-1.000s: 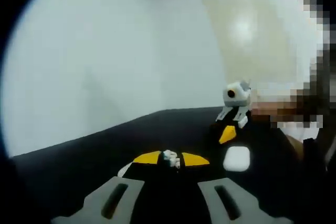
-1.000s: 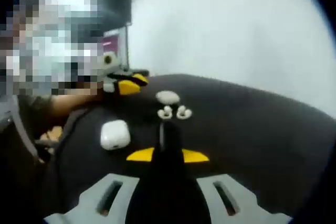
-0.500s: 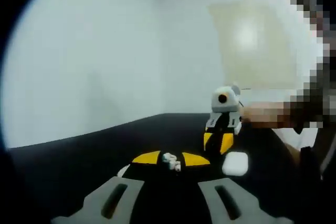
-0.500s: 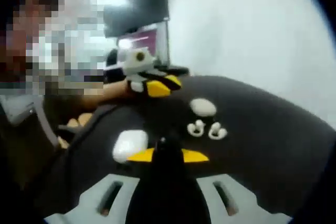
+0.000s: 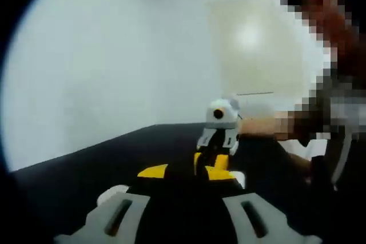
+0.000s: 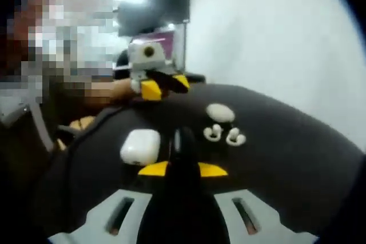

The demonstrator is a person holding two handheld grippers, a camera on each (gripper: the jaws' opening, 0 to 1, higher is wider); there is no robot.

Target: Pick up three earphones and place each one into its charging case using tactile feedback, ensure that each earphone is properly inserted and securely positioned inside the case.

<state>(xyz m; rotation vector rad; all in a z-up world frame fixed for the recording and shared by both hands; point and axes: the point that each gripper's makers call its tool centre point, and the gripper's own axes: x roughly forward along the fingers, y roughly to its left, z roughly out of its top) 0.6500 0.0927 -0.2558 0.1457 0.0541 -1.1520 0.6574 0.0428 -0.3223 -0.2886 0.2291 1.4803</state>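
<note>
Black cloth covers the table [image 6: 297, 158], and the task's things lie on it in the right gripper view. A closed white case [image 6: 140, 146] sits just left of the right gripper [image 6: 183, 167]. Right of the jaw tips lie two loose earphones [image 6: 223, 135], side by side and close together, with a rounded white case [image 6: 220, 112] just beyond them. The right gripper's yellow-tipped jaws are drawn together, nearly meeting; a thin pale strip [image 6: 176, 140] shows just above the tips, but blur hides whether it is gripped or merely lies beyond. Farther back at the left the left gripper [image 6: 163, 86] hangs above the cloth, a hand [image 6: 94, 92] behind it, and a dark screen [image 6: 157, 4] stands against the pale wall.

In the left gripper view, its own left gripper [image 5: 186, 172] has the yellow tips close together; I cannot tell whether anything sits between them. The right gripper [image 5: 214, 147] comes in just beyond those tips, pointing down at the cloth, with a hand [image 5: 266, 127] behind it. A white bit [image 5: 112, 194] peeps out by the left jaw, another [image 5: 239, 178] by the right tip; both are too blurred to name.
</note>
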